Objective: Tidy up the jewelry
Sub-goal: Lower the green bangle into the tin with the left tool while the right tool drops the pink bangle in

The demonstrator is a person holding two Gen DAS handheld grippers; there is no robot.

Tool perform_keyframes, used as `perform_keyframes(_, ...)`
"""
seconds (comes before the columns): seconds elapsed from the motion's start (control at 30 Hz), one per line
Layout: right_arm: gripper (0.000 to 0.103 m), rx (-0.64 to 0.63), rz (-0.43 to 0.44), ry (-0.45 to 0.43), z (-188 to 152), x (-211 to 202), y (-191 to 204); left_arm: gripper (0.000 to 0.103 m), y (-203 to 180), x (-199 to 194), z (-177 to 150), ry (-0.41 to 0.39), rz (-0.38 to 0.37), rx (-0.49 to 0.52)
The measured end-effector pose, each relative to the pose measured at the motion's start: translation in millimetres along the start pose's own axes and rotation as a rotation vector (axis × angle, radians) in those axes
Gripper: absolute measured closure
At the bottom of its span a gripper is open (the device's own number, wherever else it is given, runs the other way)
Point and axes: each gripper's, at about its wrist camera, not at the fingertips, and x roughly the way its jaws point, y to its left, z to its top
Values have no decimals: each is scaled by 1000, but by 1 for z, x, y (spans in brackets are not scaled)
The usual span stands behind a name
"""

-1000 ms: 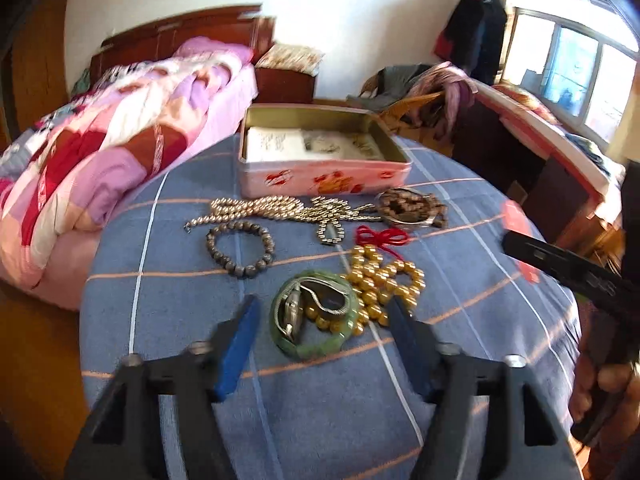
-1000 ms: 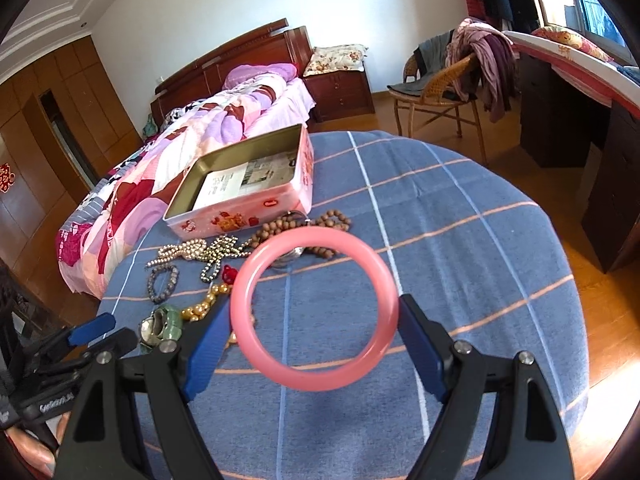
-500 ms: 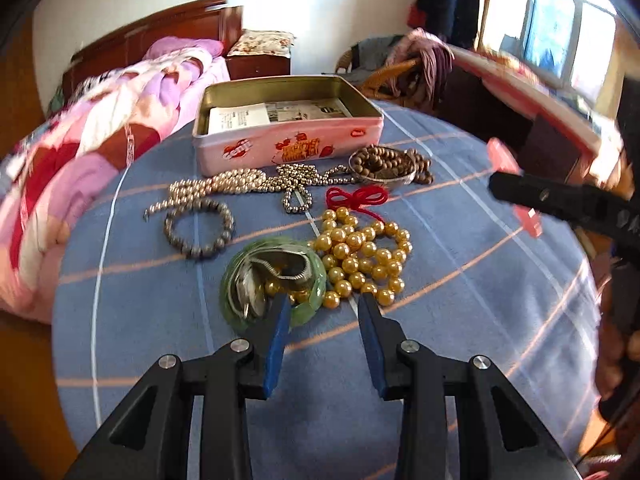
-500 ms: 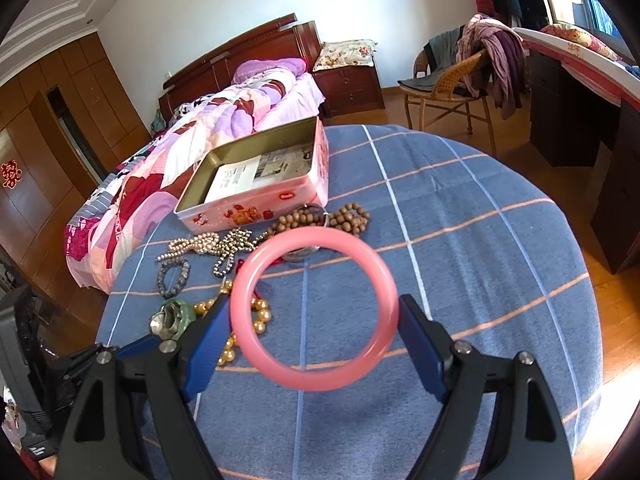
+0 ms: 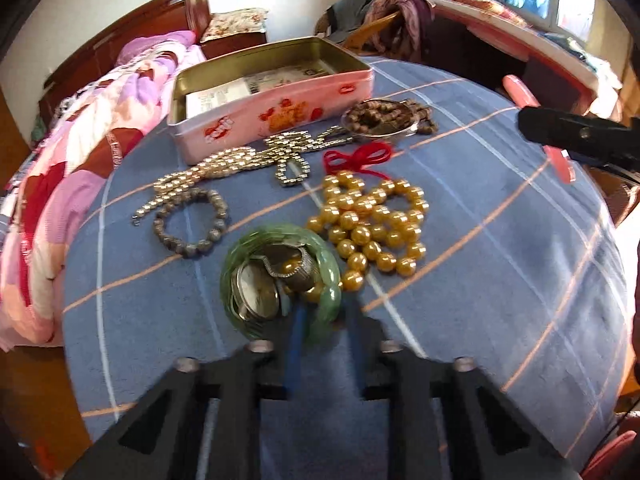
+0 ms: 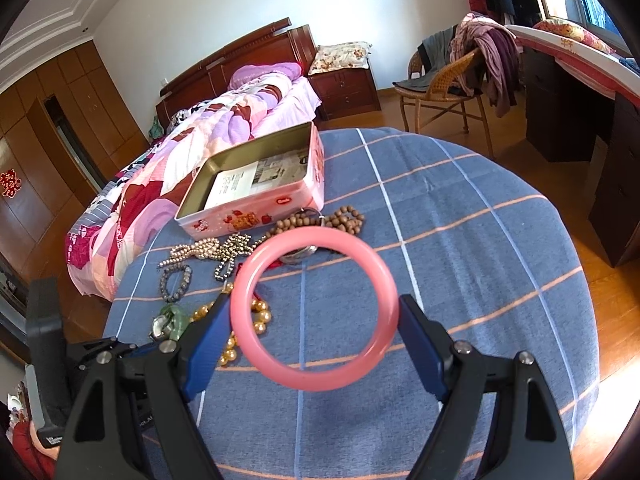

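A green bangle (image 5: pixel 240 256) lies on the blue checked tablecloth (image 5: pixel 500 260) with a watch (image 5: pixel 260 292) inside it. My left gripper (image 5: pixel 324 320) is closing its jaws: one blue finger sits inside the ring, the other outside, and they pinch the bangle's near rim. My right gripper (image 6: pixel 314 312) is shut on a pink bangle (image 6: pixel 312 380) and holds it upright above the cloth. From the left wrist view this pink bangle (image 5: pixel 520 92) shows at the far right. An open pink tin (image 5: pixel 280 108) with a paper in it stands behind the jewelry.
Between tin and green bangle lie gold beads (image 5: pixel 372 224), a pearl chain (image 5: pixel 224 168), a grey bead bracelet (image 5: pixel 188 220), brown wooden beads (image 5: pixel 380 116) and a red cord (image 5: pixel 356 158). A bed (image 6: pixel 224 120) stands past the table, a chair (image 6: pixel 444 80) to the right.
My left gripper dropped toward the green bangle and narrowed its jaws from wide apart to a pinch on the near rim. The right gripper with the pink bangle stayed still.
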Motion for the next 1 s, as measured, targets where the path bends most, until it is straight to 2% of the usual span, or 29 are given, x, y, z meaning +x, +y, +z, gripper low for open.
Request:
perform_keyframes(0.1, 19, -4, 0, -6, 0, -3, 1, 97, 7, -9, -1, -31, -30, -57)
perform_keyframes(0.23, 19, -6, -7, -22, 1, -7, 1, 97, 23, -46, 0, -150, -182, -154)
perform_keyframes(0.37, 19, 10, 7, -15, 1, -5, 1, 97, 37, -74, 1, -247, -299, -224)
perform_keyframes(0.53, 19, -17, 11, -17, -2, -8, 10, 97, 55, -95, 4, -337, -298, -320)
perform_keyframes(0.7, 19, -36, 4, -41, 2, -13, 14, 97, 60, -99, 5, -360, -212, -348)
perform_keyframes(0.77, 19, -43, 5, -47, 7, -12, 16, 97, 62, -99, 7, -377, -204, -358)
perform_keyframes(0.87, 19, -58, 6, -65, 20, -9, 22, 97, 70, -102, 18, -422, -210, -371)
perform_keyframes(1.0, 19, -90, 10, -112, 45, -1, 33, 97, 78, -106, 51, -497, -212, -360)
